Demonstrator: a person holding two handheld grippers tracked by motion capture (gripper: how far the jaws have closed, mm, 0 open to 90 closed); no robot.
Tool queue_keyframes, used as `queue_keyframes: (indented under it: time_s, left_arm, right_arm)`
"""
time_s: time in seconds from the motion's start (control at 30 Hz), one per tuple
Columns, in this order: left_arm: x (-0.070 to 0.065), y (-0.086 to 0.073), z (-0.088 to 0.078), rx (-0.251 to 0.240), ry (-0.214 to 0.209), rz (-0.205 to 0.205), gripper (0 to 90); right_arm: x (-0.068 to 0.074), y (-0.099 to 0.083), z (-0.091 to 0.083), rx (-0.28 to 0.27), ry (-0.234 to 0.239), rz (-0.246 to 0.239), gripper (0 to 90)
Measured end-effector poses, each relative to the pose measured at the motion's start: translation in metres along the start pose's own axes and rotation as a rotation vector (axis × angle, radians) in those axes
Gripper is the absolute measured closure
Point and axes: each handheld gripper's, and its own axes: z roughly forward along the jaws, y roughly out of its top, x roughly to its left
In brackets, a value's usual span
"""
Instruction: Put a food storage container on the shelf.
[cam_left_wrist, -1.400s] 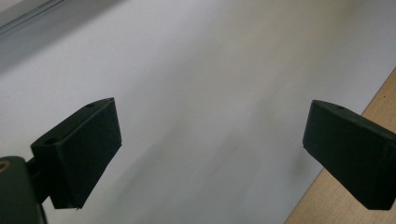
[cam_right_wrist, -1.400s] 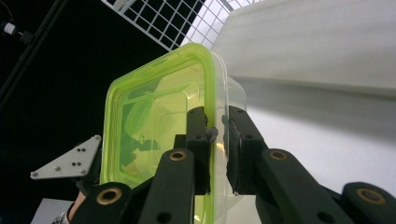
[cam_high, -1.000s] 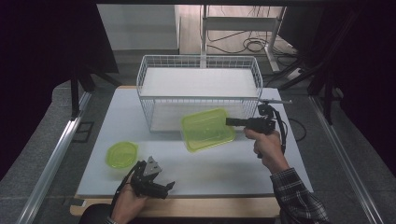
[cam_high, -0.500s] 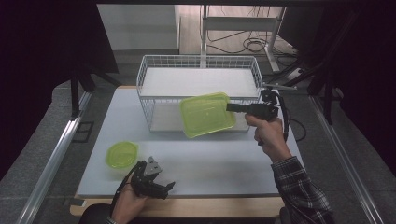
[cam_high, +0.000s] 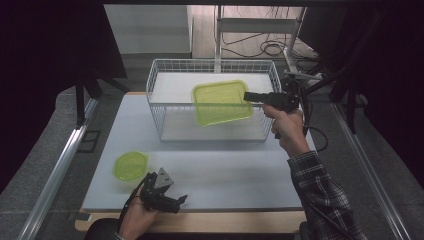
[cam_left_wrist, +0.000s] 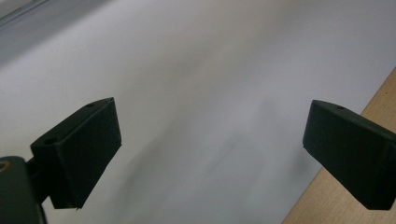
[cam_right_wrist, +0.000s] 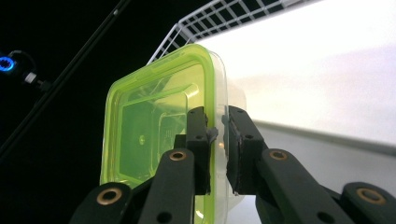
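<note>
The right gripper has lifted the rectangular green-lidded plastic container up over the white wire basket. Its fingers clamp the container's rim. The left gripper rests low over the desk, fingers apart.

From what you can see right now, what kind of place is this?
Probably a lab or test bench for recording handling tasks, not a kitchen. A white table stands between dark screens, loose cables lie on the floor behind it, and a bare wire basket sits on it.
</note>
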Motion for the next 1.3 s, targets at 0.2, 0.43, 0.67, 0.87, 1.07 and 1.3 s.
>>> queue_keyframes:
  time_s: [0.2, 0.43, 0.67, 0.87, 1.07, 1.3]
  left_arm:
    - [-0.001, 0.0, 0.001, 0.009, 0.004, 0.0, 4.9]
    - [-0.001, 0.0, 0.001, 0.013, 0.002, -0.002, 5.1]
    - [-0.001, 0.0, 0.001, 0.018, 0.002, 0.002, 5.1]
    - [-0.004, 0.0, 0.003, 0.032, 0.003, 0.02, 5.2]
    - [-0.005, 0.0, 0.004, 0.04, 0.004, 0.031, 5.2]
    - [-0.007, 0.0, 0.005, 0.054, 0.004, 0.049, 5.2]
  right_arm:
    - [0.0, 0.013, 0.007, -0.029, -0.03, 0.006, 79.6]
    - [-0.002, 0.026, 0.02, -0.059, -0.074, 0.01, 79.6]
    - [-0.005, 0.032, 0.032, -0.074, -0.111, 0.018, 79.6]
    - [-0.01, 0.033, 0.039, -0.092, -0.145, 0.03, 79.5]
    - [-0.015, 0.033, 0.044, -0.093, -0.169, 0.019, 78.7]
    - [-0.015, 0.033, 0.049, -0.096, -0.244, -0.046, 72.9]
